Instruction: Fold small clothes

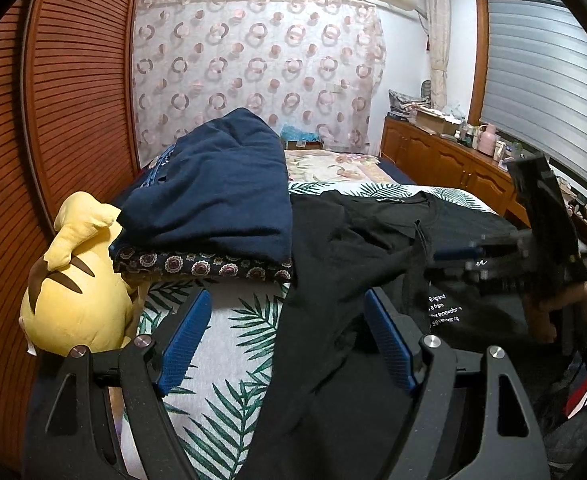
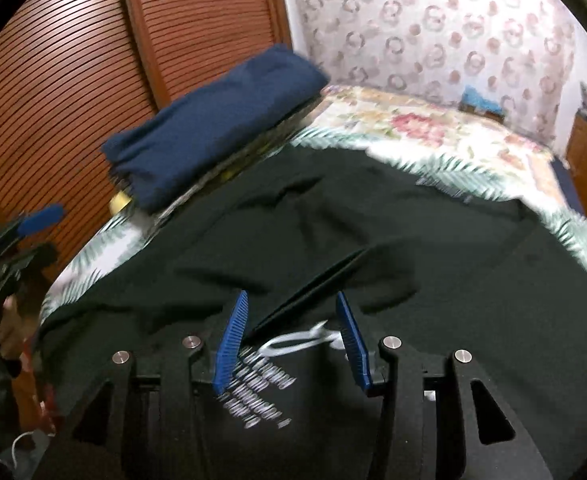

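The black shirt lies spread on the bed for folding. Left gripper jaws stand wide; right gripper jaws half-open, gripping nothing.

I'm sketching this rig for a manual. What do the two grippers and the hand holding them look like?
Both the left gripper and the right gripper have matte black angular frames with triangular cut-outs, round silver bolts and ribbed blue pads on the jaws. The person's bare right hand shows a dark grey sleeve cuff.
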A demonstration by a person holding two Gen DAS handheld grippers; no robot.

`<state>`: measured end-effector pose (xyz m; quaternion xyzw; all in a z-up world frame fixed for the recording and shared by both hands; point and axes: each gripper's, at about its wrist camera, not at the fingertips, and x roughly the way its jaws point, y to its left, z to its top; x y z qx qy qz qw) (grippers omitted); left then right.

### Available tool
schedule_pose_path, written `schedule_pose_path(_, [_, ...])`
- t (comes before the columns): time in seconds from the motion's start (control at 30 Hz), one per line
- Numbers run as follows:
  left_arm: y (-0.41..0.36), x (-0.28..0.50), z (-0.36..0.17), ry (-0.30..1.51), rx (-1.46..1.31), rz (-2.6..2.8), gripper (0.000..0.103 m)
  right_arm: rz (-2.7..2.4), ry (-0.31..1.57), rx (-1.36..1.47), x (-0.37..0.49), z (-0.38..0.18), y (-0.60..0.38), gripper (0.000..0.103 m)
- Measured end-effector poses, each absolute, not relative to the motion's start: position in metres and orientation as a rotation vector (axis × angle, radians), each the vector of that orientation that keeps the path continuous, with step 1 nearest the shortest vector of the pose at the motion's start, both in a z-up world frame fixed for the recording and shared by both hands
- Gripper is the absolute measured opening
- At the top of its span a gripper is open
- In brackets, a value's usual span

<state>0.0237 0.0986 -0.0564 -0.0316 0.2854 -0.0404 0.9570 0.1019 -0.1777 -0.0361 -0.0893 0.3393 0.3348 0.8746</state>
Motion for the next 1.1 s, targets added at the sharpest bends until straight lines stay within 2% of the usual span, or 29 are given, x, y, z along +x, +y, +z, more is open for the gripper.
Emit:
schedule_pose_path(0.3, [0.097,0.022,-0.06,0.587,-0.068,-0.084,0.079,0.761,0.747,-0.257,0.083,-0.063,-0.154,0.047])
schedule_pose_path(0.4, [0.097,0.022,-0.061,0.59,-0.069,-0.083,0.079,0.765,0.73,-0.287,0.082,-0.064,-0.147,0.027])
schedule_pose_path(0.43, [0.097,0.022,-0.061,0.59,-0.07,-0.083,0.079,0.775,0.728,-0.297,0.081,-0.065,-0.145,0.014])
schedule_pose_path(0.47, [0.097,0.022,-0.061,0.591,-0.071,-0.083,0.079,0.788,0.727,-0.303,0.08,-0.066,-0.143,0.007])
schedule_pose_path(0.53, [0.098,0.022,-0.06,0.59,-0.071,-0.083,0.079,0.808,0.722,-0.297,0.078,-0.065,-0.144,0.003])
schedule_pose_path(0.93, [0.09,0.031,-0.057,0.587,-0.061,-0.097,0.079,0.835,0.711,-0.21,0.052,-0.051,-0.184,0.003])
schedule_pose_path(1.0, [0.085,0.037,-0.056,0.587,-0.049,-0.108,0.079,0.8,0.706,-0.215,0.054,-0.049,-0.189,0.009])
schedule_pose_path(1.1, [0.08,0.05,-0.052,0.585,-0.036,-0.128,0.079,0.754,0.695,-0.206,0.06,-0.044,-0.199,0.029])
